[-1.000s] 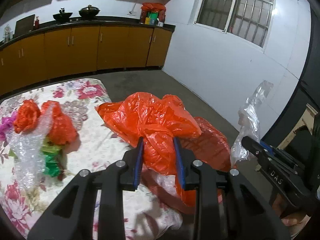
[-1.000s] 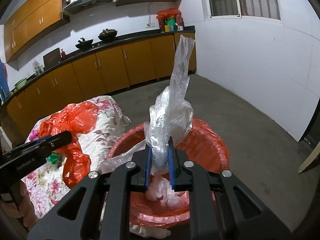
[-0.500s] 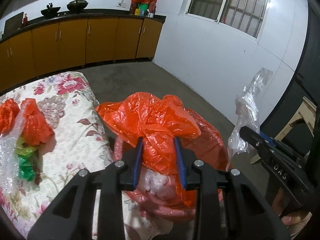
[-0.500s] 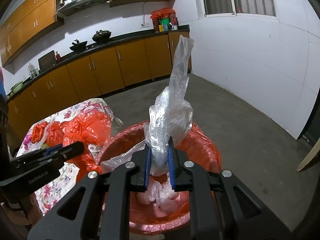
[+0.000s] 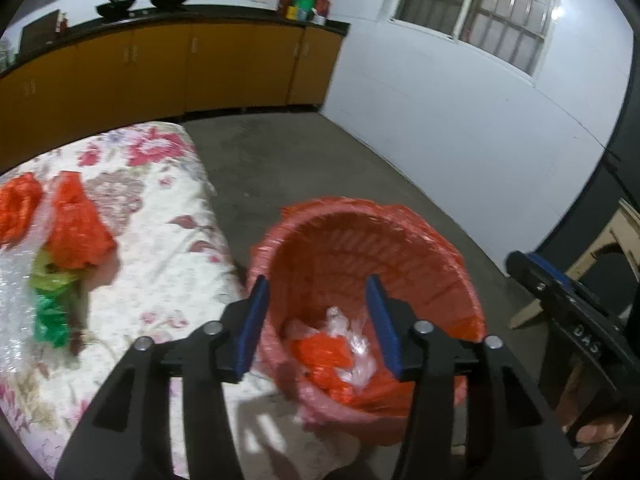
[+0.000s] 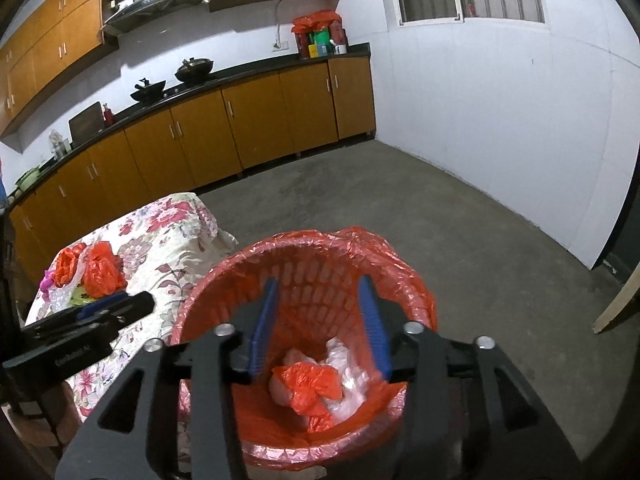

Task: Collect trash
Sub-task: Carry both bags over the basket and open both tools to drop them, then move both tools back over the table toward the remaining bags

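Note:
A red basket lined with an orange bag (image 5: 432,248) (image 6: 400,280) stands on the floor beside the flowered table. An orange bag (image 6: 310,384) (image 5: 320,354) and clear plastic (image 6: 346,364) (image 5: 352,344) lie in its bottom. My left gripper (image 5: 318,320) is open and empty above the basket. My right gripper (image 6: 320,322) is open and empty above it too. On the table lie more trash: orange bags (image 5: 74,228) (image 6: 100,270), green plastic (image 5: 50,300) and bubble wrap (image 5: 12,312).
The flowered tablecloth (image 5: 160,240) (image 6: 160,232) covers the table left of the basket. Brown cabinets (image 6: 240,128) with pans run along the far wall. Bare concrete floor (image 6: 460,220) lies beyond the basket. A wooden piece (image 5: 592,256) stands at the right.
Both grippers have opened. The orange bag from the left and the clear plastic from the right have dropped into the basket.

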`<state>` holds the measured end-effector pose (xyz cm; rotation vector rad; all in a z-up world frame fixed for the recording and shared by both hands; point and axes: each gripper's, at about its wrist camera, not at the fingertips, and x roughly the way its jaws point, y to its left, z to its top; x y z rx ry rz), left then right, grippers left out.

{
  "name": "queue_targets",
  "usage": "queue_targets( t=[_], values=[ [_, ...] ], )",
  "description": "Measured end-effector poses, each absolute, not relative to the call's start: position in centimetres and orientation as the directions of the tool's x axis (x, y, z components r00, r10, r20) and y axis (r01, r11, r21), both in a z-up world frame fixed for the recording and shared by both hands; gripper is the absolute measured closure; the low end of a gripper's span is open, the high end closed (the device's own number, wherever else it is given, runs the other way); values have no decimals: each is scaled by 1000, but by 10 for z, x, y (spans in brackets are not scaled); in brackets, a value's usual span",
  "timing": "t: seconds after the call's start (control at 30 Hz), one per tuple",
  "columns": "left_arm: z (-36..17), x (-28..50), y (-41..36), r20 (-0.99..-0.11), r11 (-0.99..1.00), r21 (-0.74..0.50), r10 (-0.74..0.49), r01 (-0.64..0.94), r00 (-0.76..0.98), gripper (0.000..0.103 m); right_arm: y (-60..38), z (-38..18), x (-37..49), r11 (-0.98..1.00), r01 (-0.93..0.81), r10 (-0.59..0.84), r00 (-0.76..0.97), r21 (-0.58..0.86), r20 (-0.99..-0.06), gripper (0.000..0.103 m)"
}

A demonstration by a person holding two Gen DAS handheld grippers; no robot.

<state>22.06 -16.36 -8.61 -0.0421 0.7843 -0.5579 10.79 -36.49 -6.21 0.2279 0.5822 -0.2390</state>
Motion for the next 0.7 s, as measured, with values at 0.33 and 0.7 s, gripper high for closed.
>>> queue_targets(
  t=[0.33, 0.7],
  values=[
    [-75, 209, -121, -638, 921, -165, -372, 352, 675, 36, -346, -58, 107, 961, 251, -146, 819, 119, -555, 54],
    [-78, 209, -54, -631, 969, -128, -244, 212, 736, 35, -303, -56, 120, 983, 158, -81, 826, 90, -558, 54]
  ],
)
